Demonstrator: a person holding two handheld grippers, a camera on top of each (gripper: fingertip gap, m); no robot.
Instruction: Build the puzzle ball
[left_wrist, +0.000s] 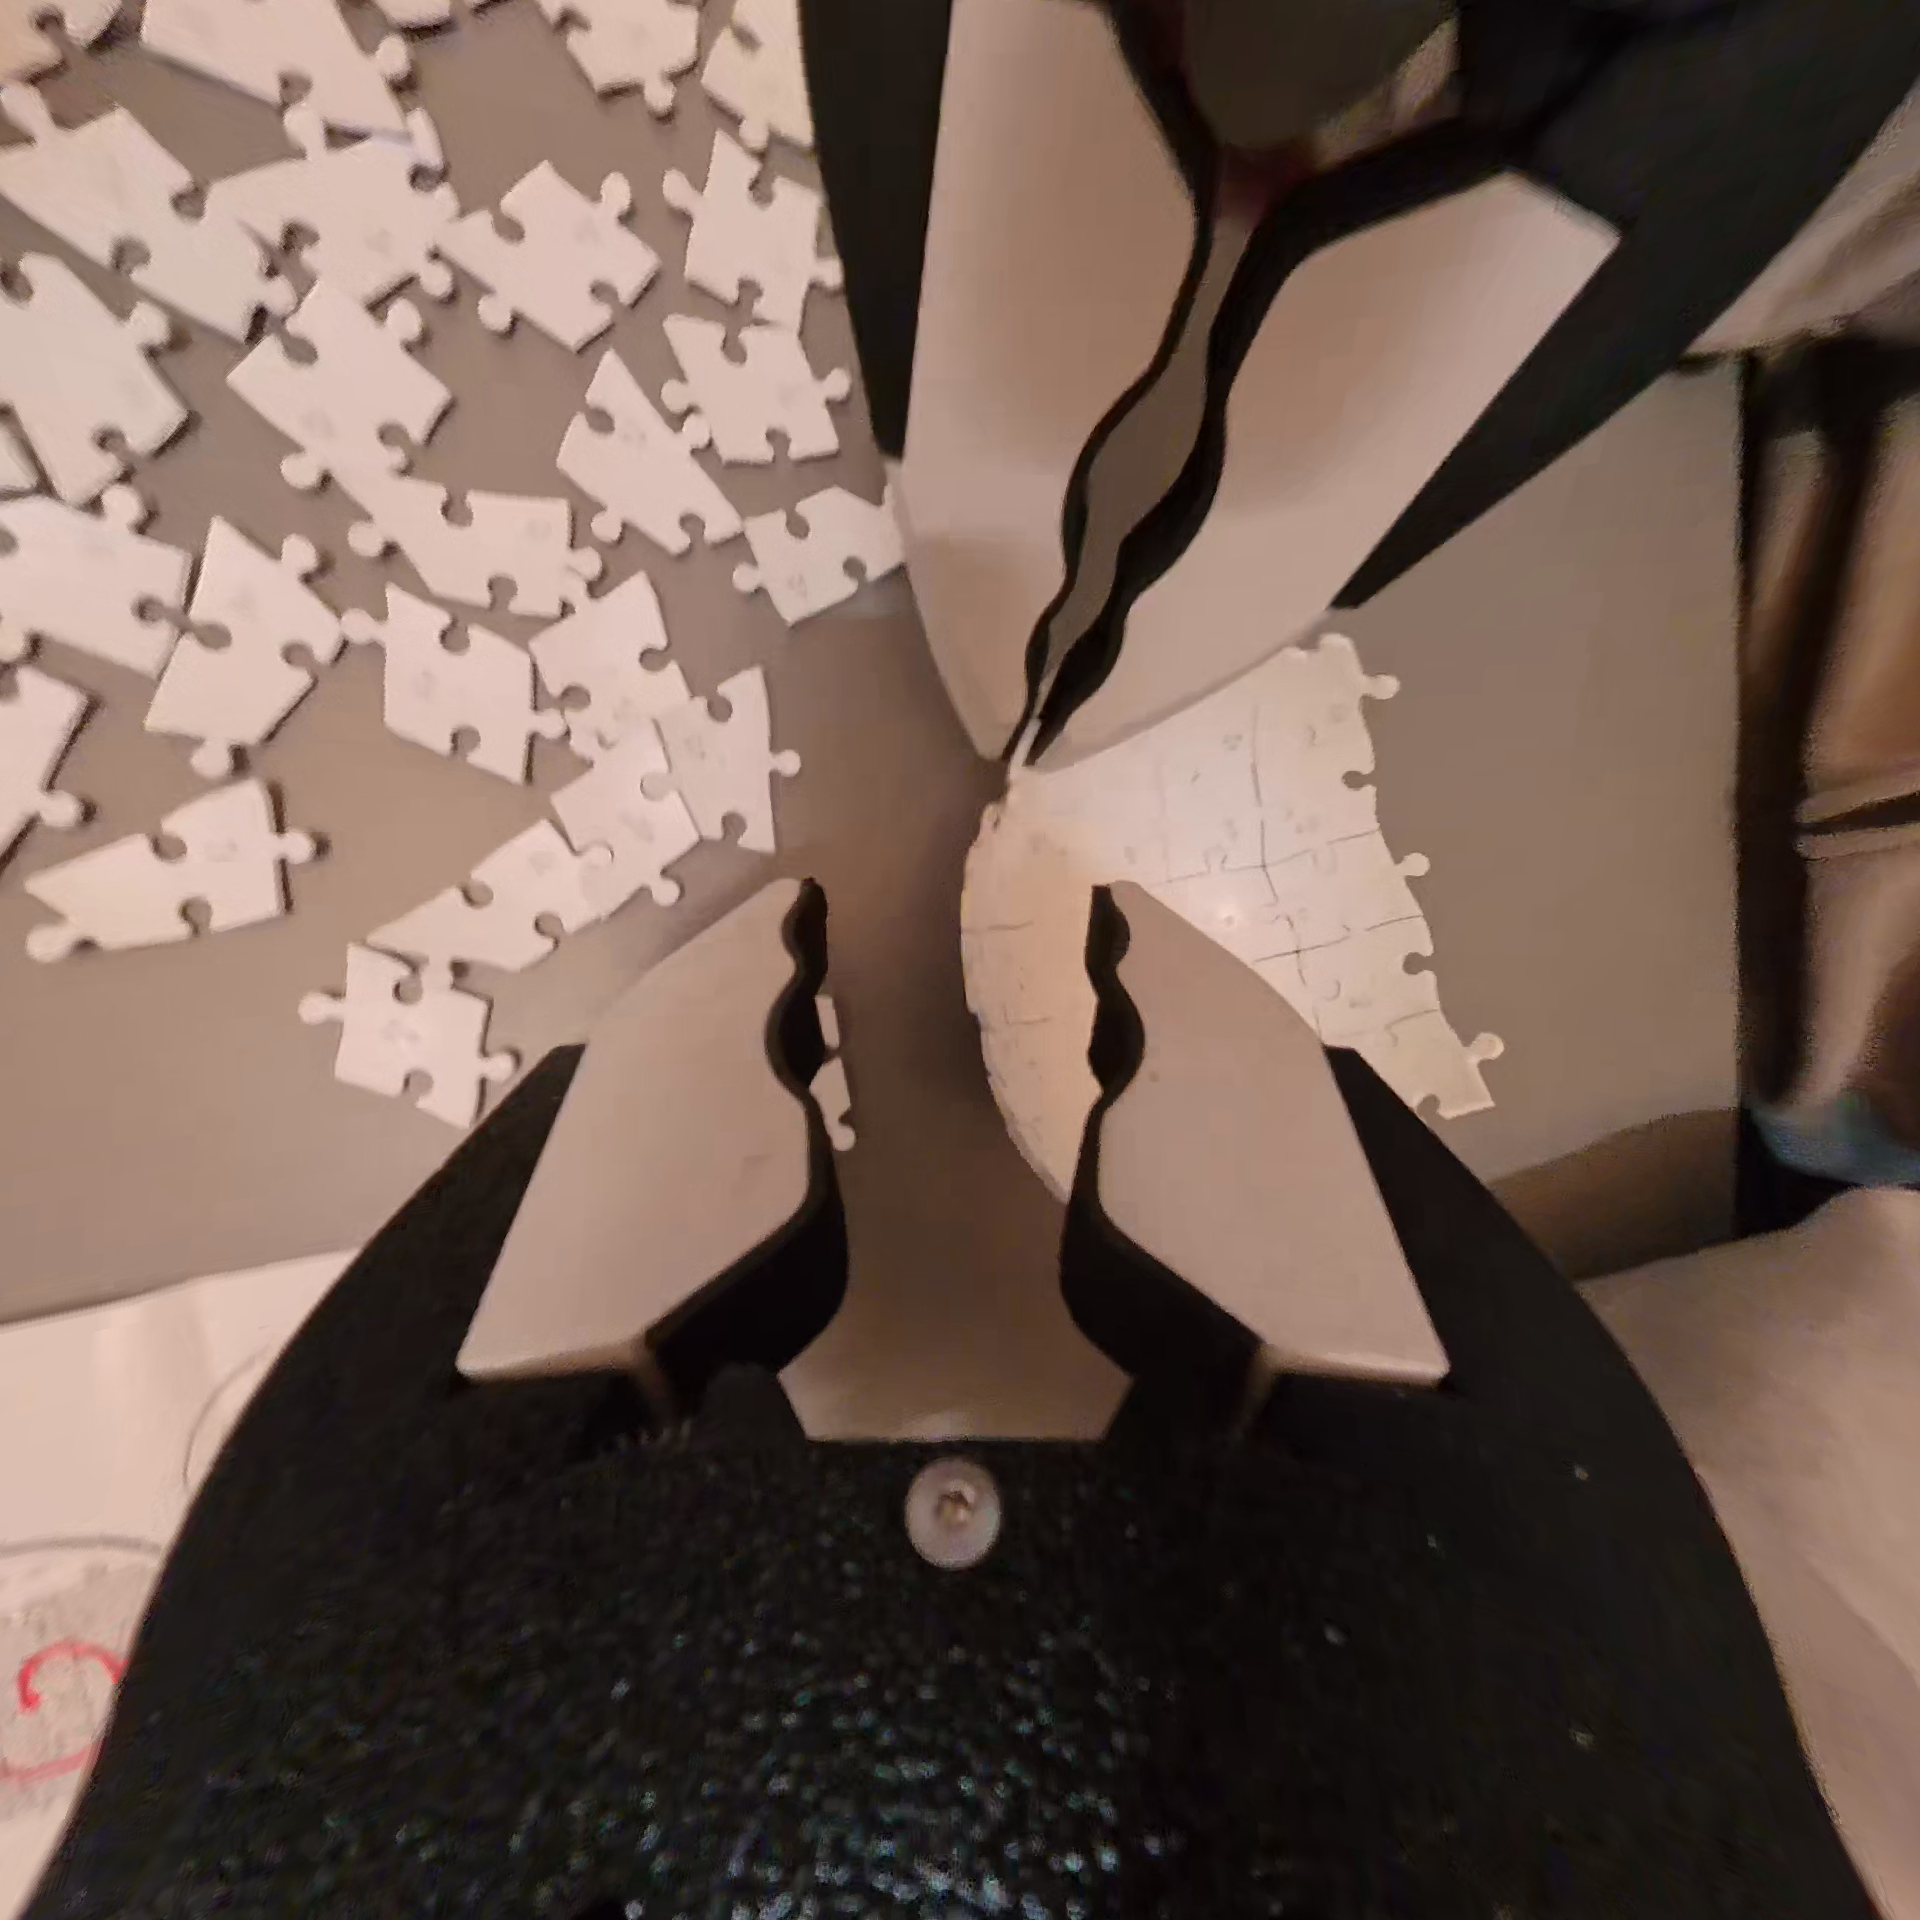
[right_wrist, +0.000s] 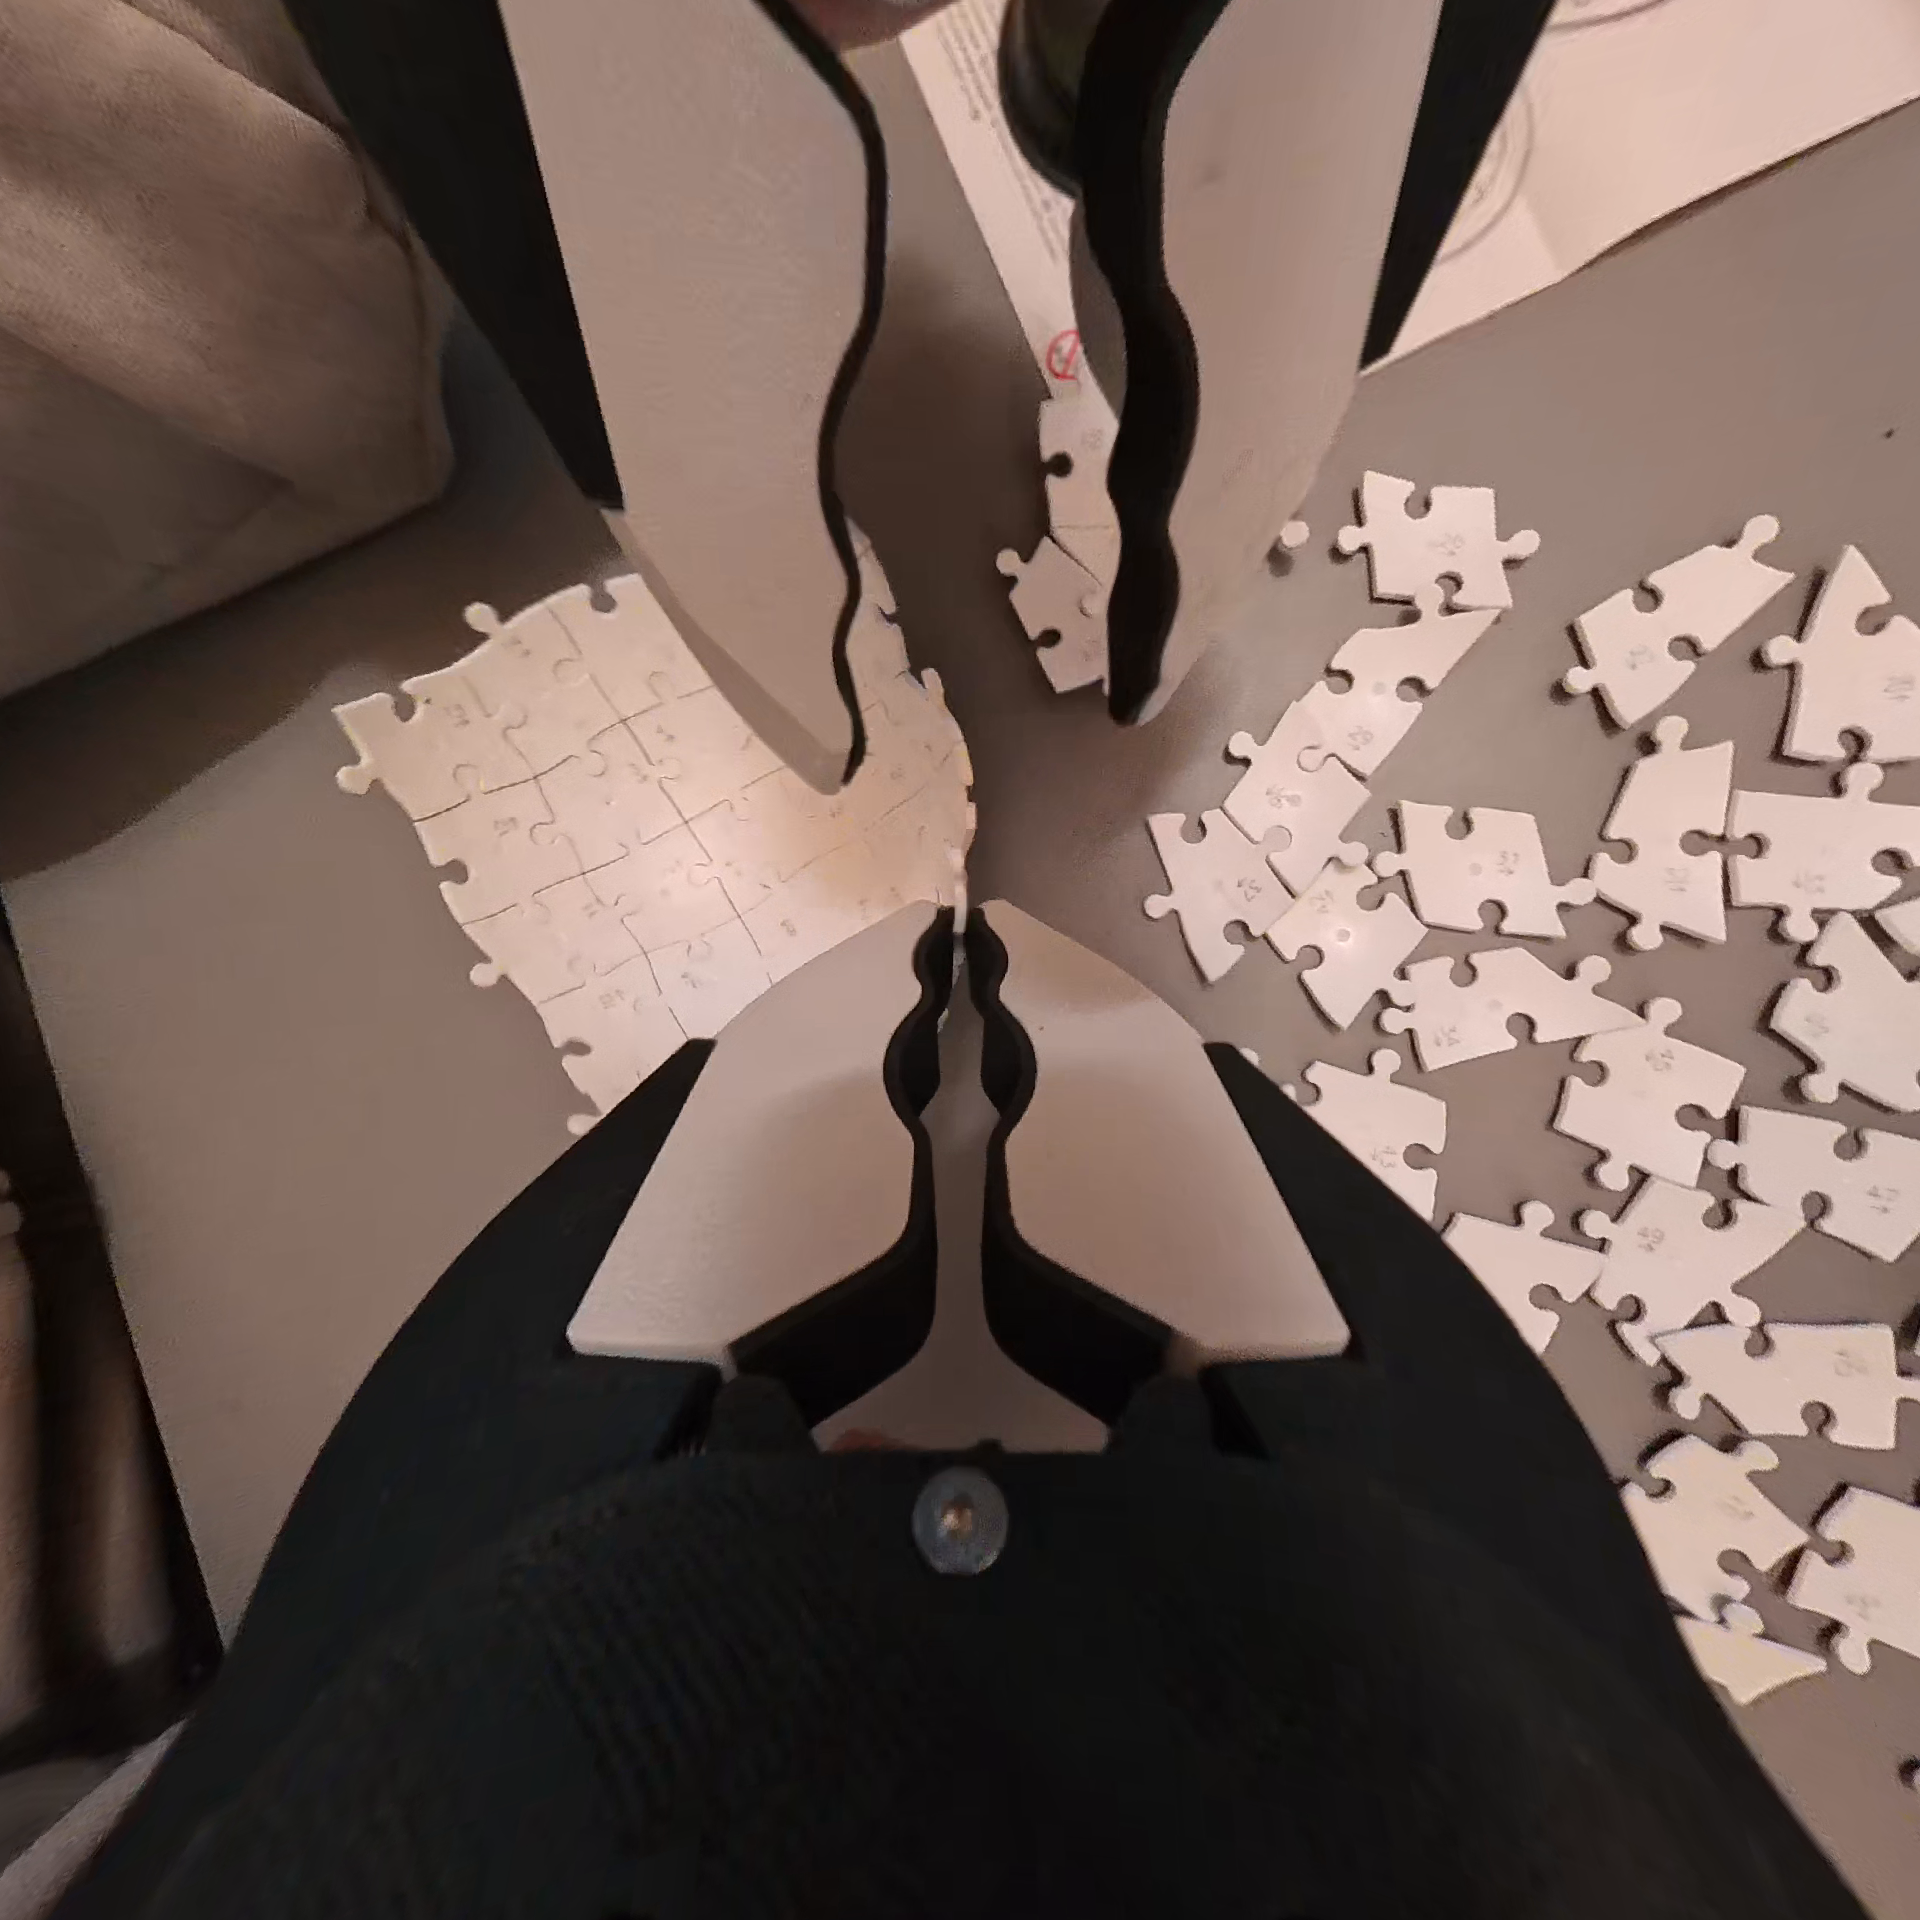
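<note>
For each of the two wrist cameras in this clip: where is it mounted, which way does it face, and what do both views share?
Left wrist view: sits on the left gripper, looking forward and down along its open fingers at the grey table, loose puzzle pieces and curved assembled section; the right gripper enters from above.
Right wrist view: sits on the right gripper, whose tips are pinched on the section's edge; the left gripper faces it.
Shared: both grippers, section, loose pieces, table, seen from opposite sides.

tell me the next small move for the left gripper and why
Probably reach the open left gripper to a loose piece, since the right gripper is shut on the edge of the curved assembled section, which shows unfilled tabs.
</note>
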